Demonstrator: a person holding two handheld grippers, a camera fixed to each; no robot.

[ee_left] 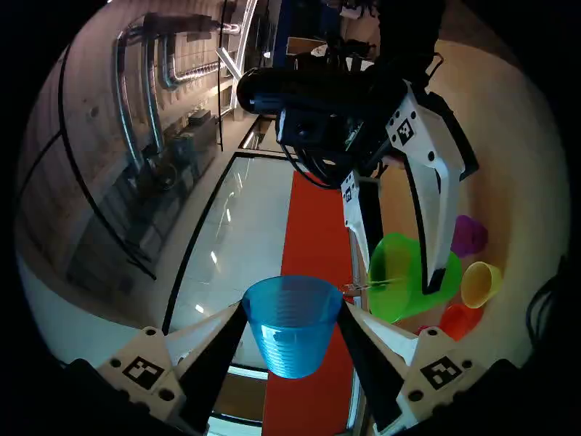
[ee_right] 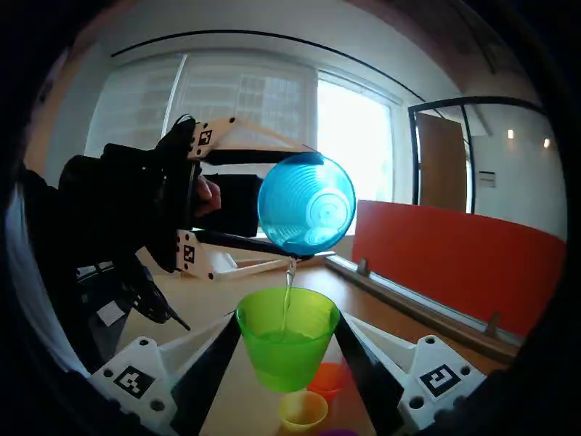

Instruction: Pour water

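Right gripper view: I see my right gripper (ee_right: 287, 323) clamped on the upright green cup (ee_right: 287, 356), both fingers (ee_right: 210, 363) pressing its sides, while my left gripper (ee_left: 292, 314) grips the blue cup (ee_right: 306, 203), tipped just above it, a thin water stream (ee_right: 288, 287) falling into the green cup.

No words, numbers or brand names can be read. Black-and-white square code markers (ee_left: 142, 370) are carried on the fingers of the left gripper (ee_left: 292, 309) and of the right gripper (ee_right: 288, 320); no letters are held in them. A small pale sign (ee_right: 485, 179) is fixed to the far wall (ee_right: 519, 163), but it is too small to be read.
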